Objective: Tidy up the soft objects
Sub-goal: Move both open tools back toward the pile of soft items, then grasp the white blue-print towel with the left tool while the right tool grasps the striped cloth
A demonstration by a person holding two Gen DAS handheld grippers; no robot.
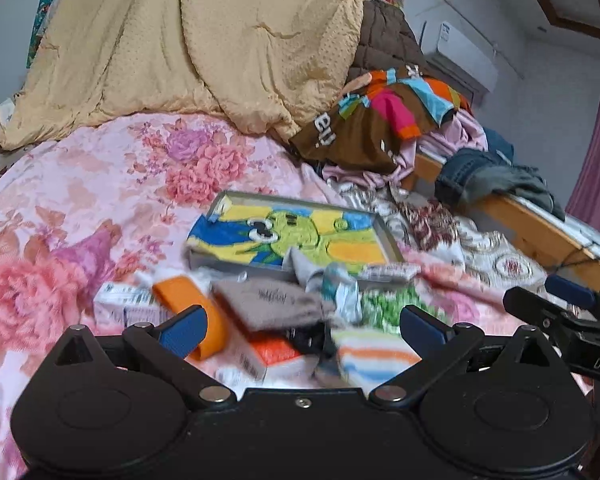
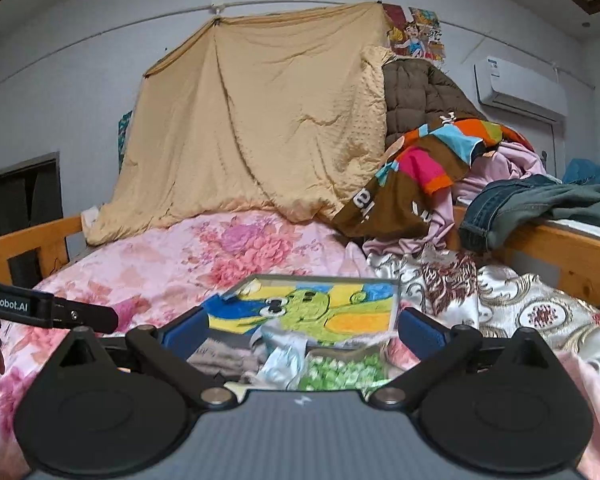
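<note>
Striped sock (image 1: 374,354) before box (image 1: 386,236) holding cartoon towel (image 1: 300,240).

A home bedroom: wooden-framed bed (image 2: 568,244), floral bedspread (image 2: 204,256), piled clothes (image 2: 440,160)

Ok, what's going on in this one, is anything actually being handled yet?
Not yet. A person holds two sets of tongs over a bed with a pink floral cover. The left tongs and right tongs both stand open and empty. Ahead lies a shallow grey box holding a yellow, blue and green cartoon cloth, with a jumble of small soft items in front: a grey sock, a striped sock and a green-patterned piece. Nothing is gripped.
</note>
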